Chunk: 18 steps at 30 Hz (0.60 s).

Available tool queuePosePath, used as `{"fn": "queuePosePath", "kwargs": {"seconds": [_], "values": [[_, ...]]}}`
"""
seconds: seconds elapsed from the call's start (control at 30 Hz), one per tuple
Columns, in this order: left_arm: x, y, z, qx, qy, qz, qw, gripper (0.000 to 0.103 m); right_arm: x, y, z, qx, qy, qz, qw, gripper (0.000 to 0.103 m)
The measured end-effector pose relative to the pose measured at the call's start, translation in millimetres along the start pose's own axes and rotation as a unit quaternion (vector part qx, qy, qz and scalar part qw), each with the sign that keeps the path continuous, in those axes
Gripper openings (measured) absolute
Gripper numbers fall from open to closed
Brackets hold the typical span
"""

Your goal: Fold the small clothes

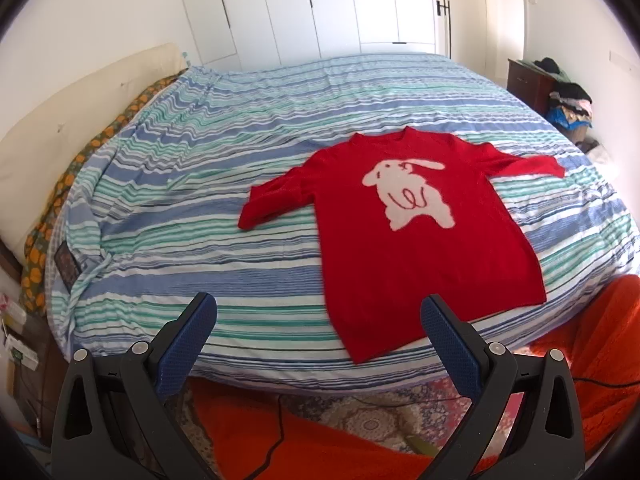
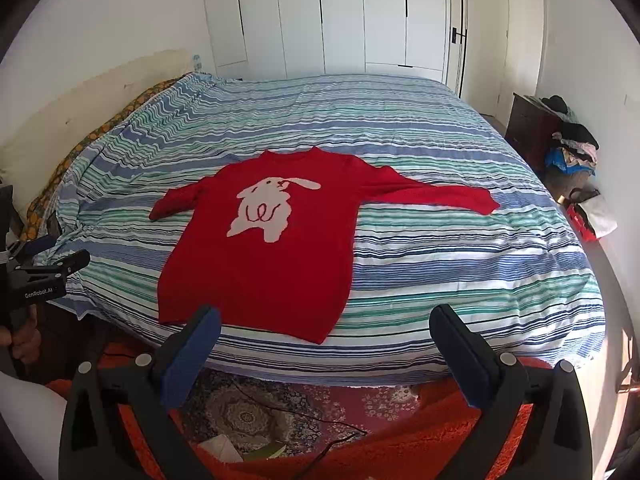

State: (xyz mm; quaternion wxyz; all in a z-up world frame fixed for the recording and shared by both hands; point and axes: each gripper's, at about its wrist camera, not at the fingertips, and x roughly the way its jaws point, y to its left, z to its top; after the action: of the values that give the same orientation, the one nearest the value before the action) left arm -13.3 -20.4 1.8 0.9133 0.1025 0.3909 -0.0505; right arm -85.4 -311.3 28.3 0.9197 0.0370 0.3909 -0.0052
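Note:
A small red sweater (image 1: 420, 248) with a white rabbit on its front lies flat and face up on the striped bed, both sleeves spread sideways. In the right wrist view the same sweater (image 2: 260, 264) sits near the bed's front edge. My left gripper (image 1: 318, 316) hovers open in front of the bed, left of the sweater's hem, holding nothing. My right gripper (image 2: 325, 326) is open too, with its left finger (image 2: 200, 336) over the sweater's hem and nothing between the pads. The left gripper (image 2: 60, 264) also shows at the far left of the right wrist view.
The bed (image 1: 240, 184) wears a blue, green and white striped cover (image 2: 460, 264). An orange fuzzy blanket (image 1: 600, 344) and a patterned rug (image 2: 280, 408) lie below its front edge. A dark nightstand (image 2: 532, 128) with piled clothes stands at the right. White wardrobes (image 2: 340, 16) line the back wall.

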Motion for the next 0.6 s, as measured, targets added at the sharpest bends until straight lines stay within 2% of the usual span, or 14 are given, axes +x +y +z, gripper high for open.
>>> {"fn": "queuePosePath", "kwargs": {"seconds": [0.6], "values": [[1.2,-3.2,-1.9,0.008,0.004,-0.001,1.0000,0.102,4.1,4.4,-0.1,-0.008,0.006,0.006,1.000,0.103]]}}
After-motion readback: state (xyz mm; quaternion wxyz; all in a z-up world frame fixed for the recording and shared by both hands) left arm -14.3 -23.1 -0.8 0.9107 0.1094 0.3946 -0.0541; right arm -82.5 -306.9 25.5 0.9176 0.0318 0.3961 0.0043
